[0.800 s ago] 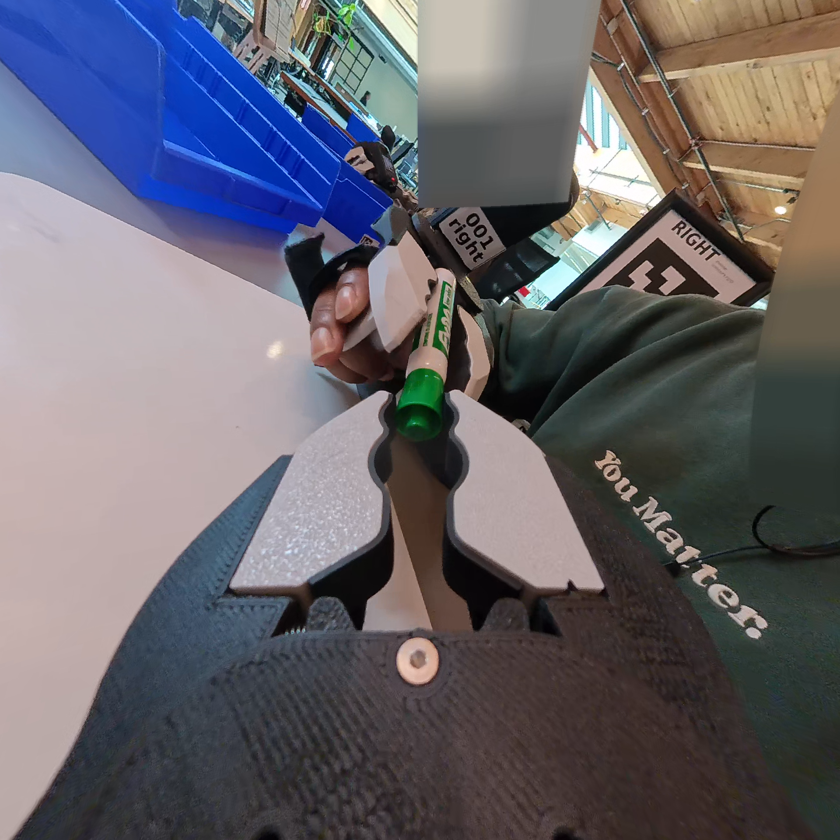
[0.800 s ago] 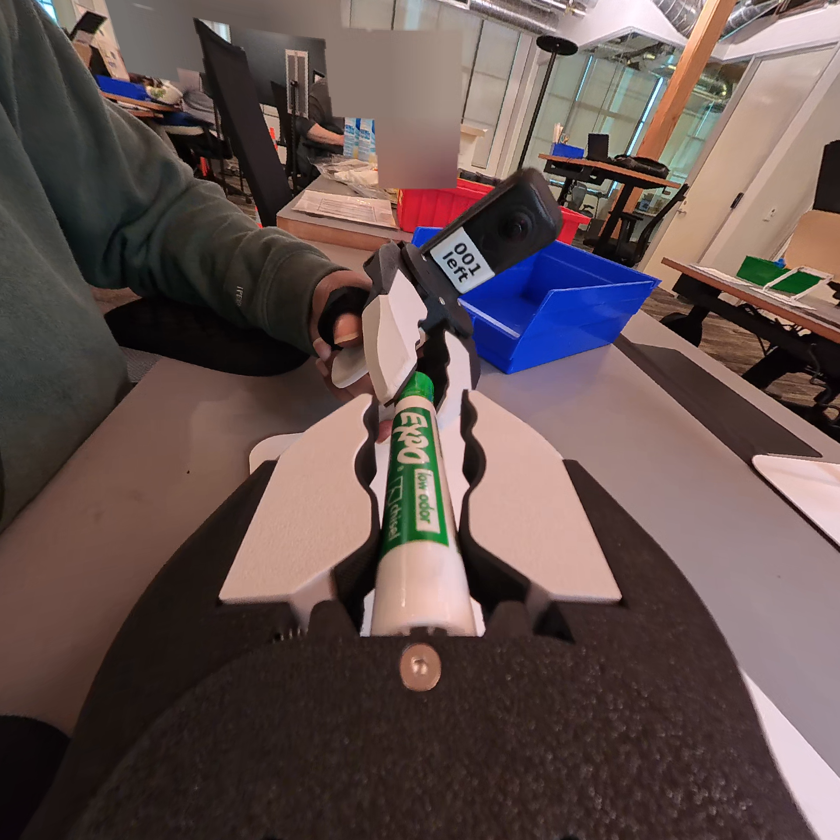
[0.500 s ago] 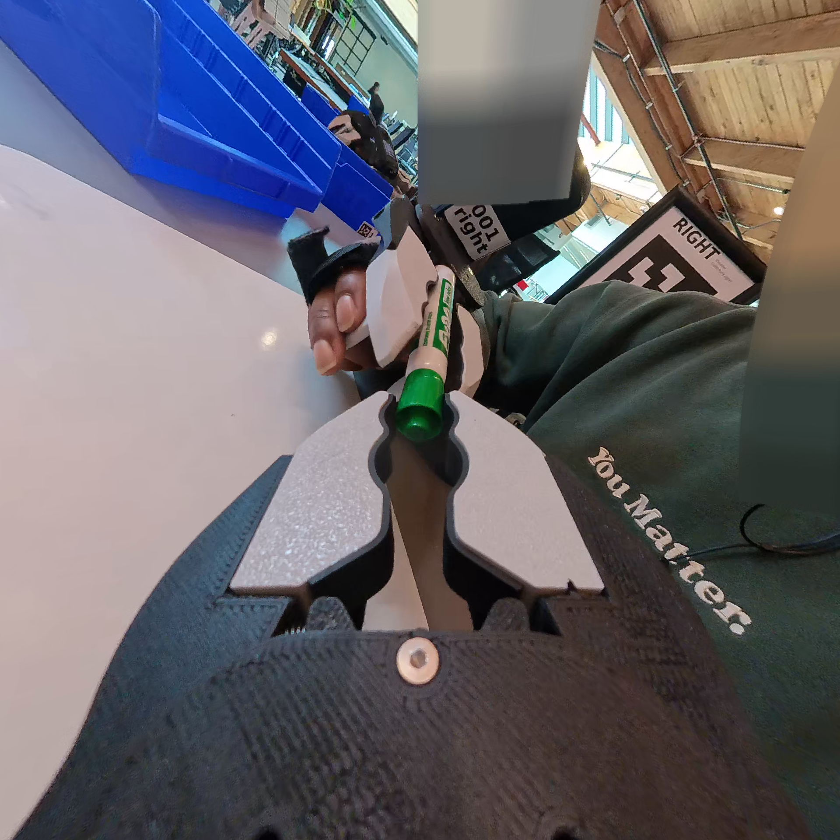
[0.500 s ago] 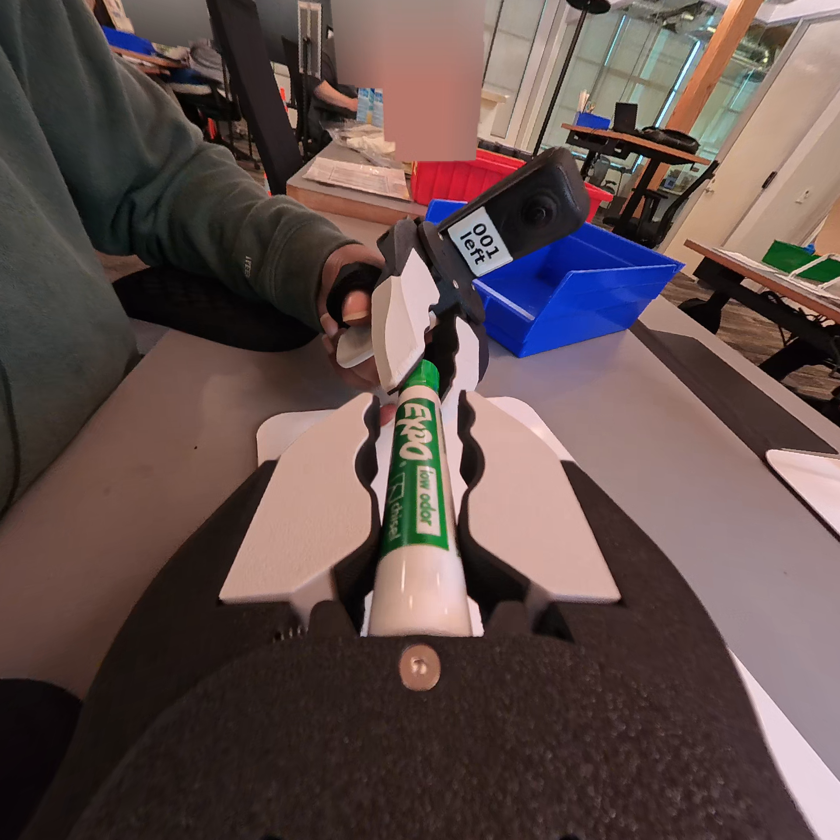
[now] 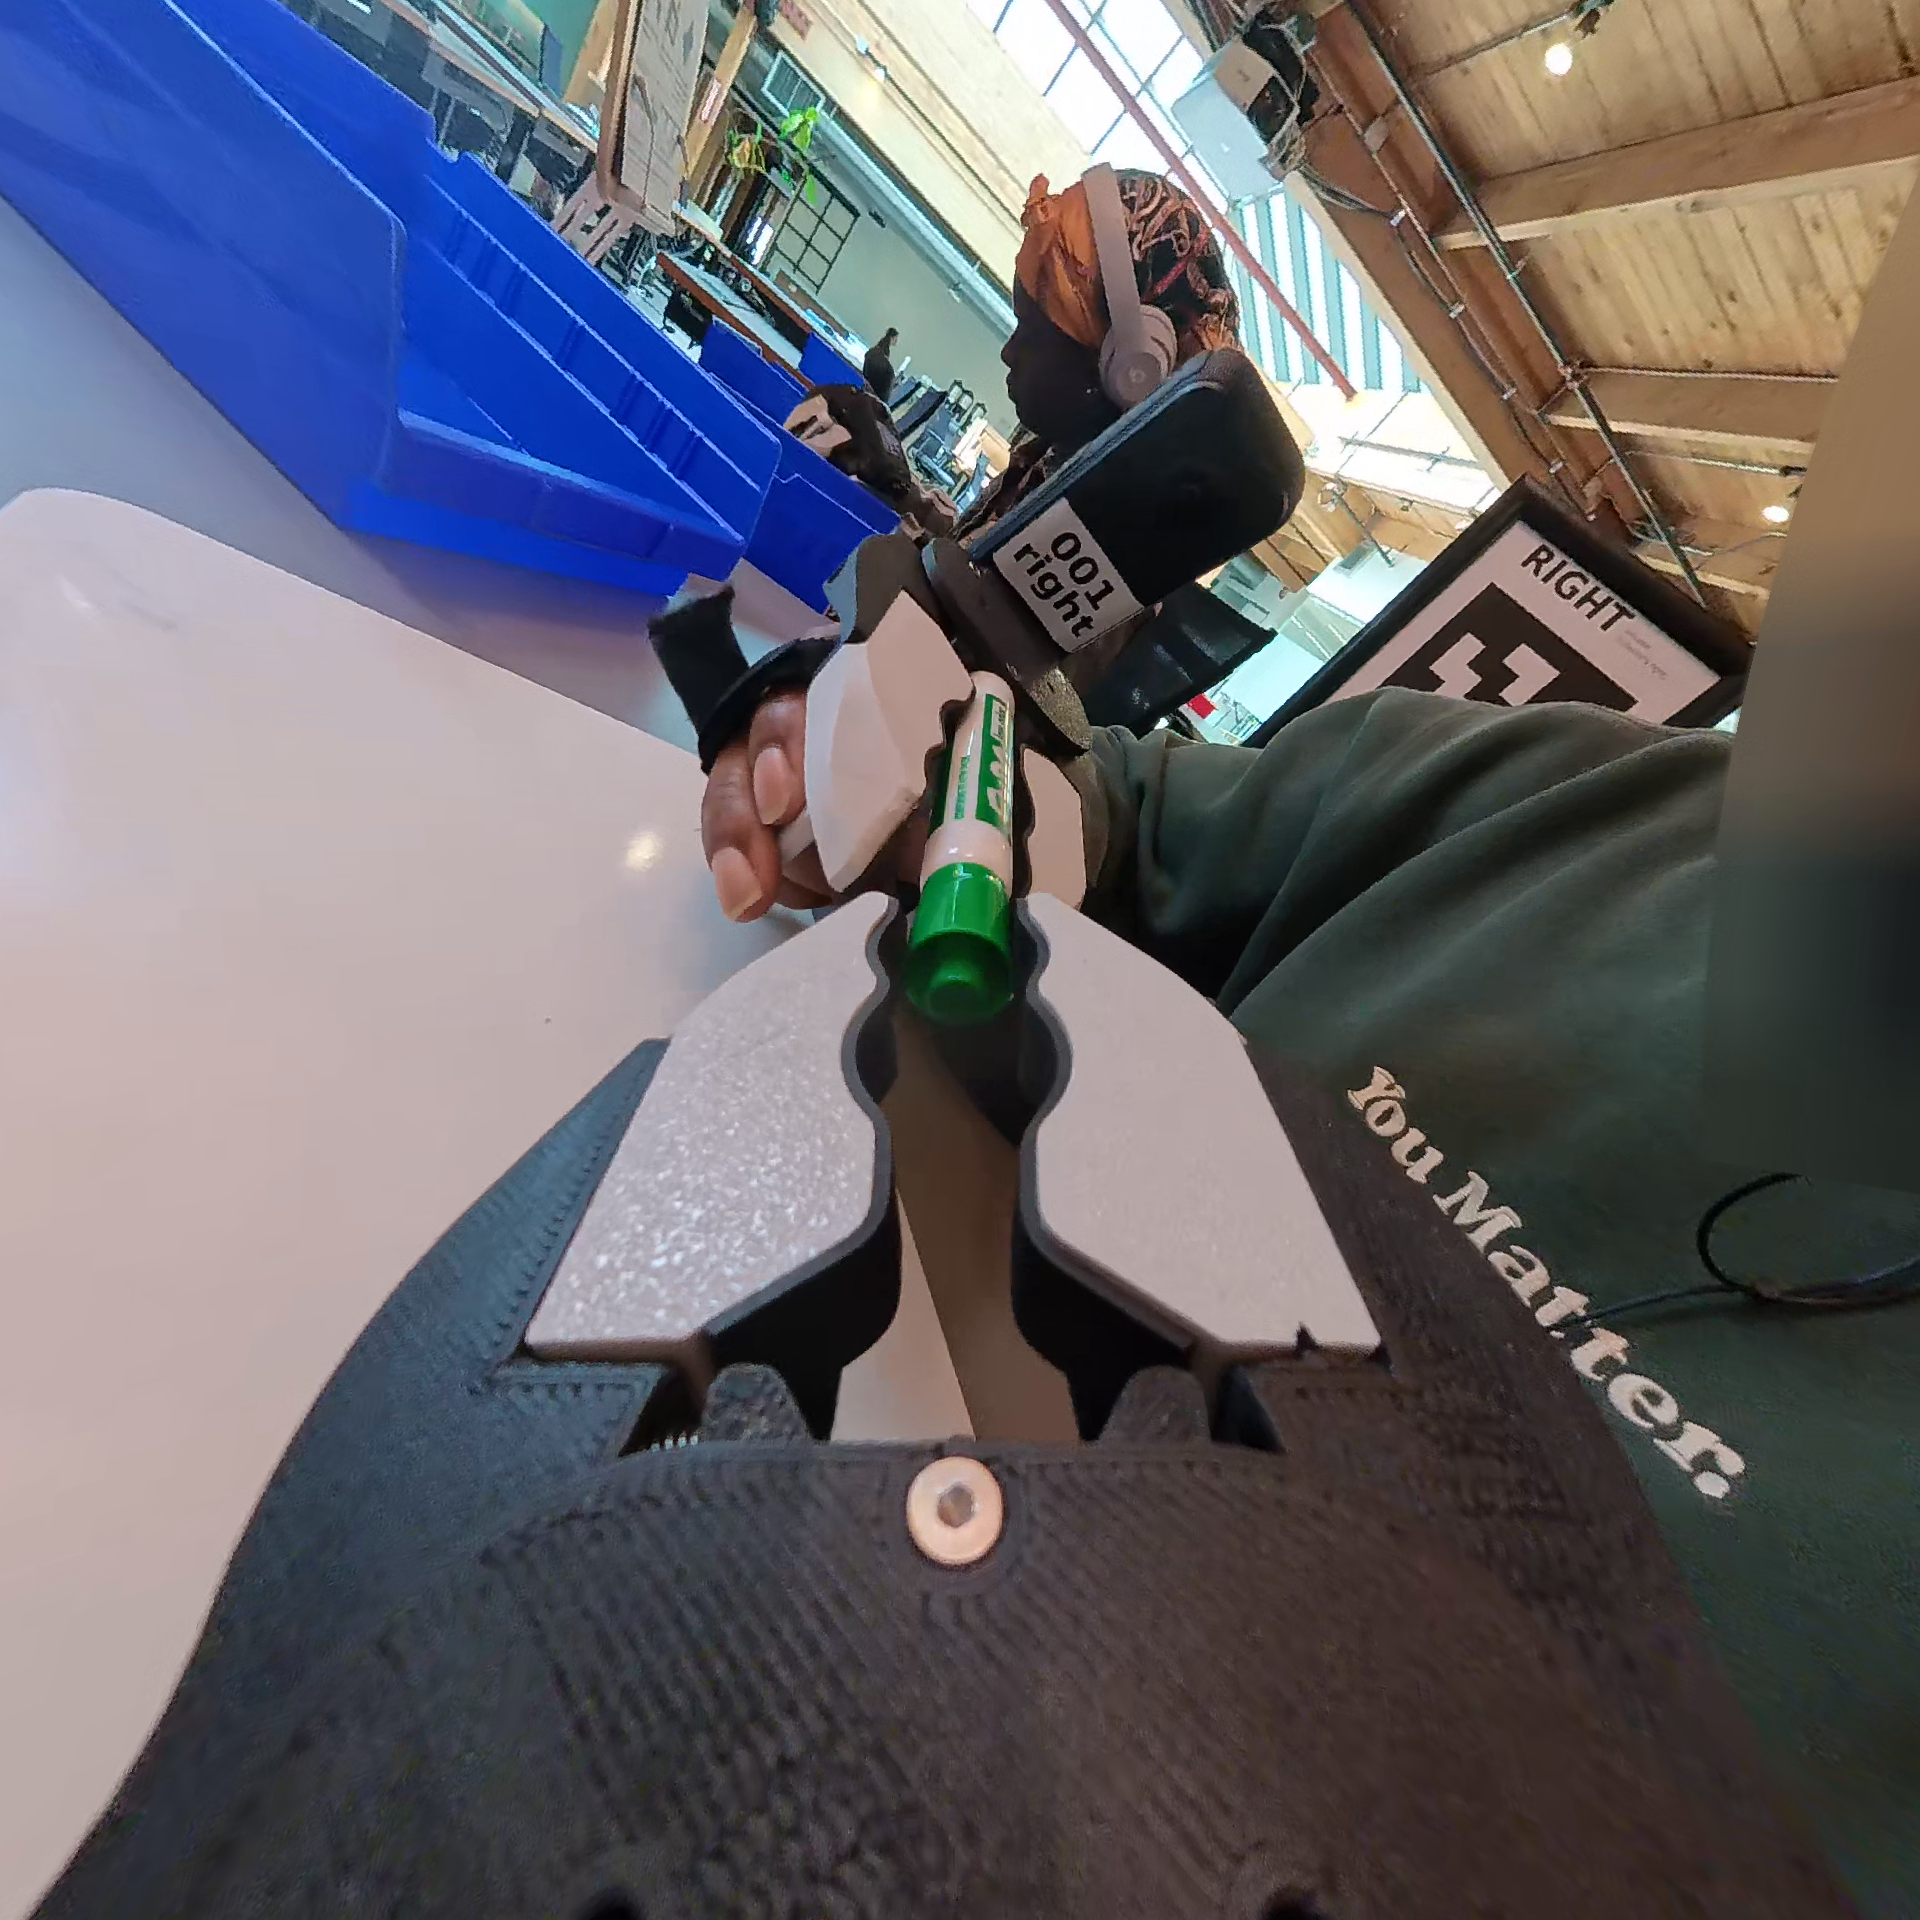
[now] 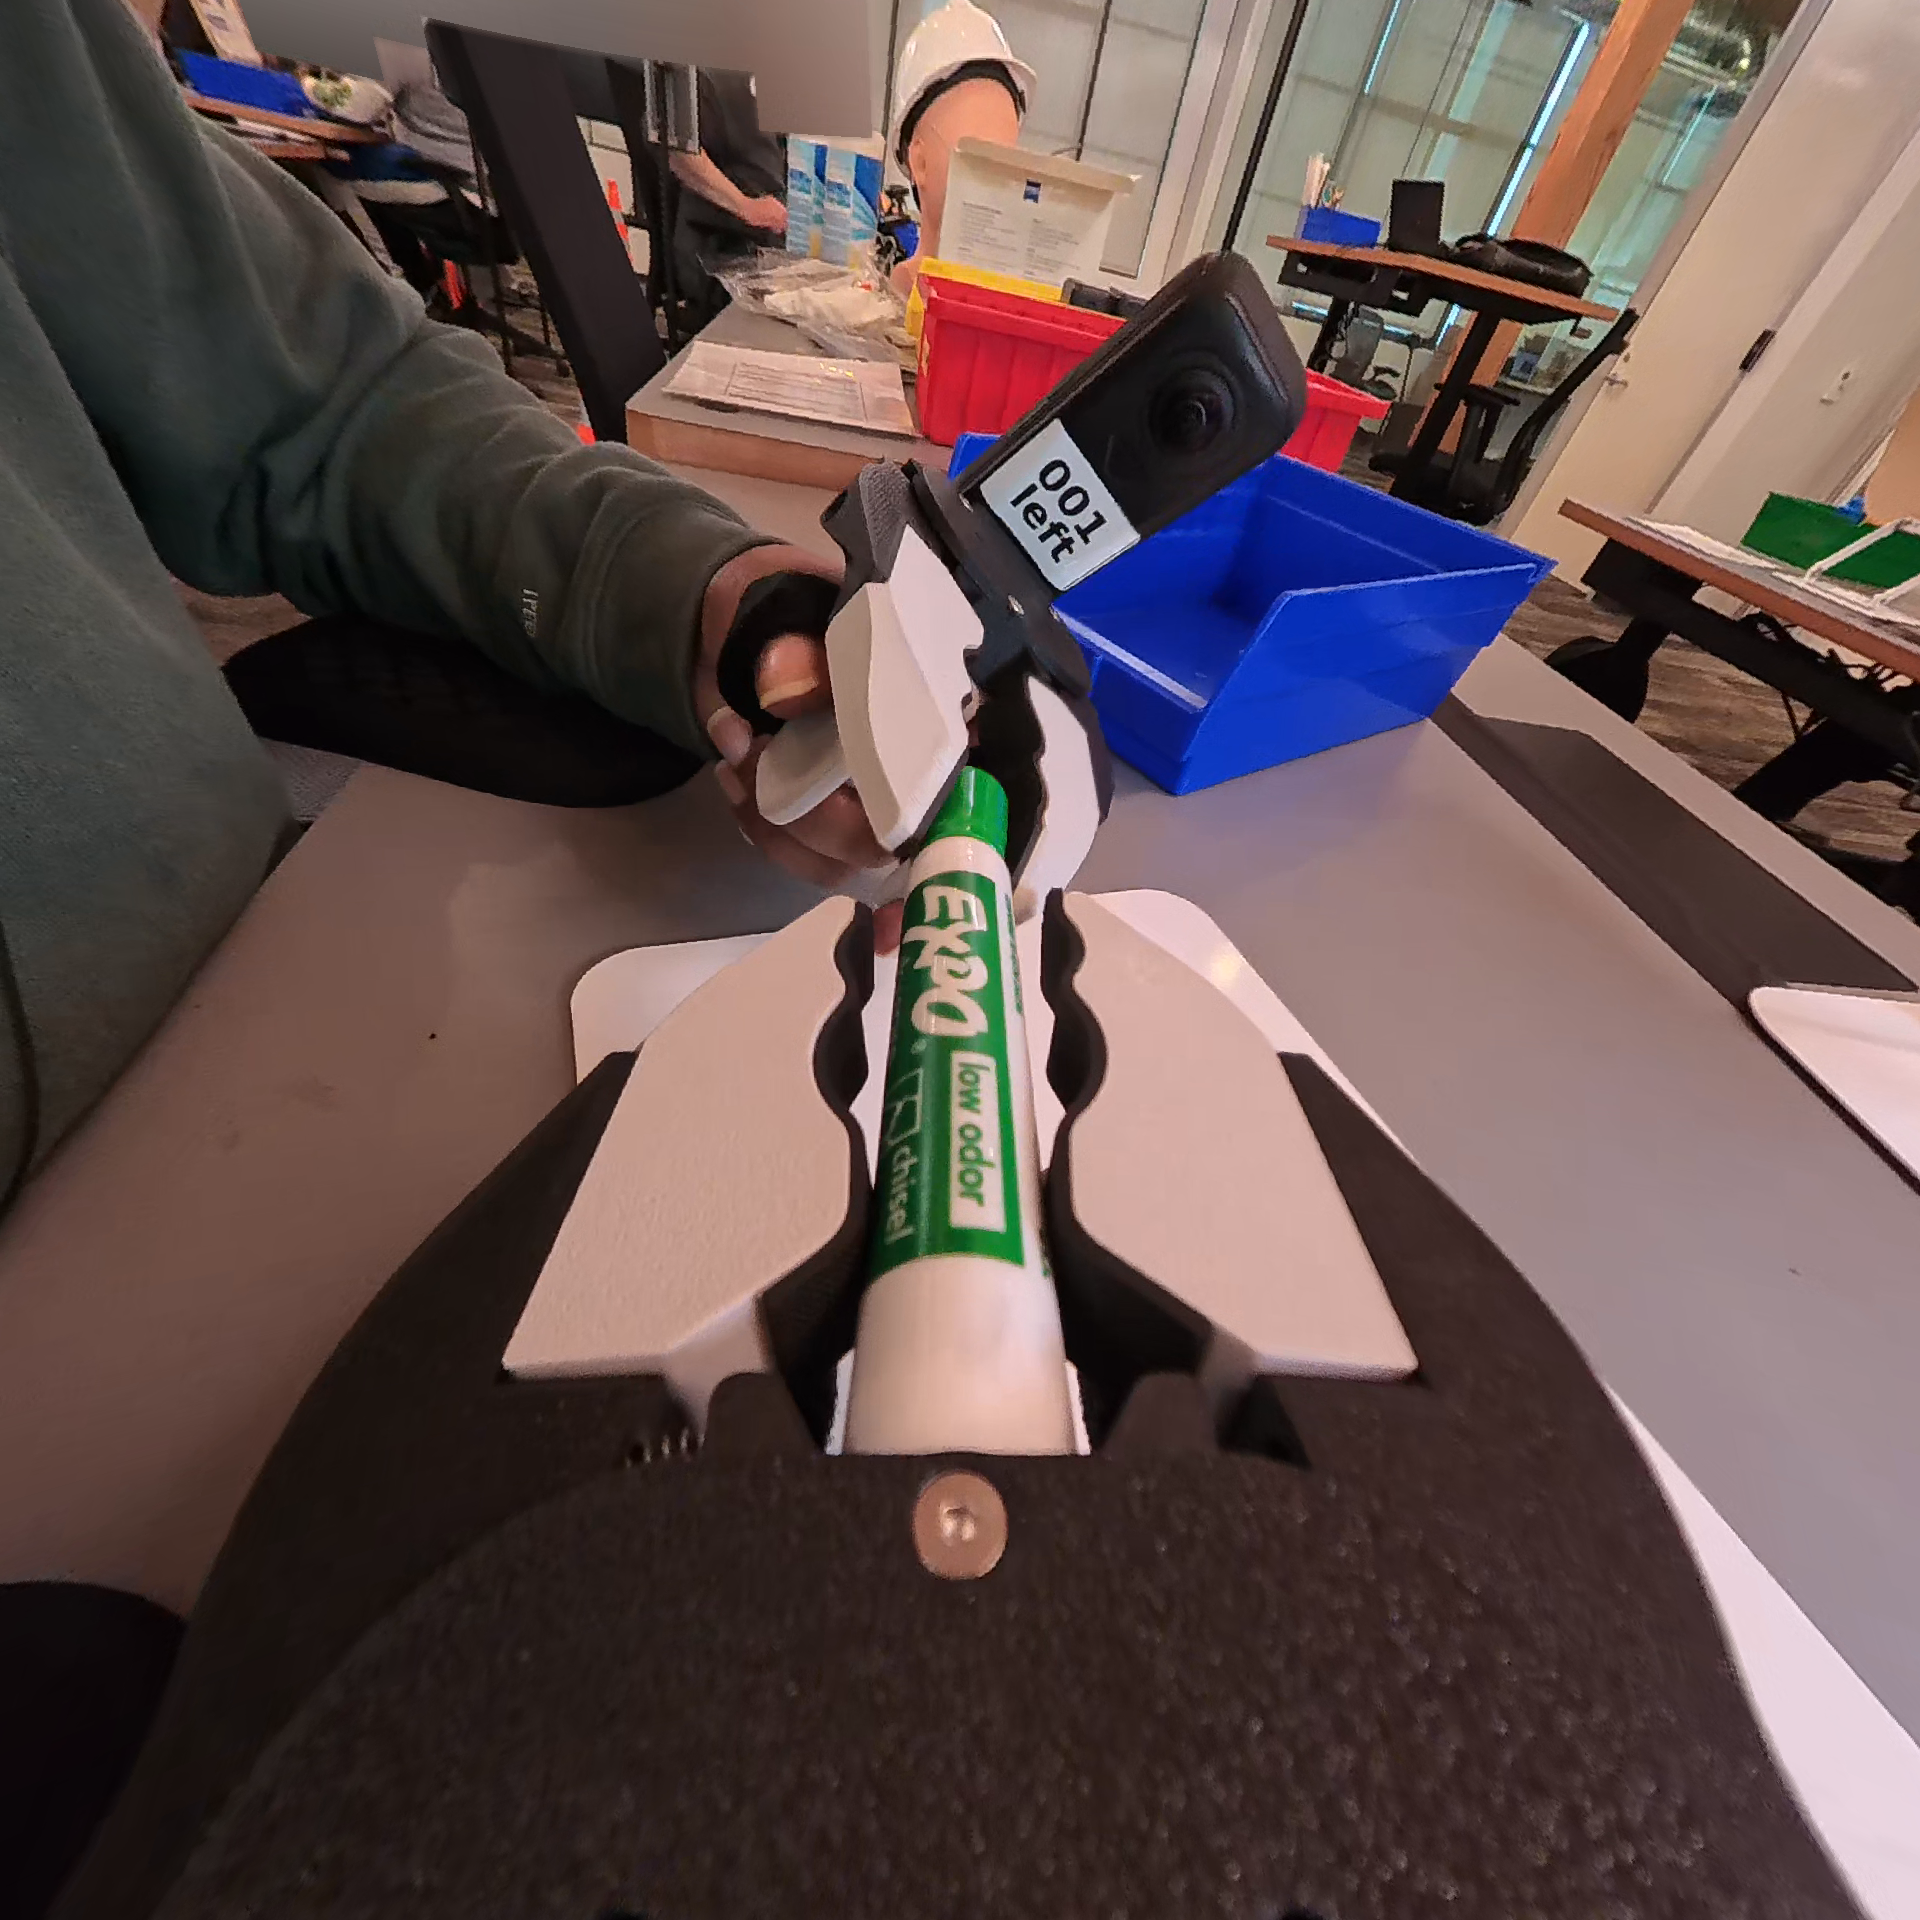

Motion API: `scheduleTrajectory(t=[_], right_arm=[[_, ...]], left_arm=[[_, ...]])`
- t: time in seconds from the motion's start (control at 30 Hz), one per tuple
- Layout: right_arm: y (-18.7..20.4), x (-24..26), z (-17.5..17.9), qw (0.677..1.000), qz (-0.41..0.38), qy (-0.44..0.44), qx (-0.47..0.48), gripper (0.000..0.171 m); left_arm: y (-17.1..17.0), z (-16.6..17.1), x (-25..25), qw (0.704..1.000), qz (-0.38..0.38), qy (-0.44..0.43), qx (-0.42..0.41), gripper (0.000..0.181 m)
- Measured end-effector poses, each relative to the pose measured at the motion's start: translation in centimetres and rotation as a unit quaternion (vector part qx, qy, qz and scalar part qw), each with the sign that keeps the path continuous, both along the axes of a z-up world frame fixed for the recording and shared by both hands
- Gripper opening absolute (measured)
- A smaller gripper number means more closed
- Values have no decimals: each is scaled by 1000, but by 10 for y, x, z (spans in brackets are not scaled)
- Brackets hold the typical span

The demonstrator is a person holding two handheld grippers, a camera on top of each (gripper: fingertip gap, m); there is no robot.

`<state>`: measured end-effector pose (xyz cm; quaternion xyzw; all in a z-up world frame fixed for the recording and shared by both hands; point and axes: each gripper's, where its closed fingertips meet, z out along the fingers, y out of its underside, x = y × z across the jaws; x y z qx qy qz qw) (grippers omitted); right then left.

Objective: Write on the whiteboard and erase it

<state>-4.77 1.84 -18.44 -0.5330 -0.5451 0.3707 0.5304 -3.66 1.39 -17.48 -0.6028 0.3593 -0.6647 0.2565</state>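
Right wrist view is showing the grey bench (image 6: 1403,935) carrying a white whiteboard (image 6: 1174,925), which is lying flat beneath both tools with no marks that I can make out; a blue bin (image 6: 1299,644) is sitting farther back. Over the board, the right claw (image 6: 951,935) is pinching the white barrel of a green marker (image 6: 956,1122), which is lying lengthwise in the groove between its pads. The left claw (image 5: 951,951) is closing around the green cap (image 5: 951,945) from the opposite side, its tips seeming to be touching the cap, though how firmly it is gripping is hard to tell. The marker is looking light, rigid and smooth, so the glossy barrel is likely to slip if it is pulled along its length; the scalloped notches in the pads are probably the best seat for it. The cap is short and slightly ridged, so taking it squarely near its base and pulling straight seems wisest.
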Motion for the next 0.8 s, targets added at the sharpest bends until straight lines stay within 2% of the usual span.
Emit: scheduleTrajectory(t=[0.8], right_arm=[[1, -3, -3, 1000, -14, -1, 8, 37]], left_arm=[[-1, -14, -2, 997, -25, 19, -65, 20]])
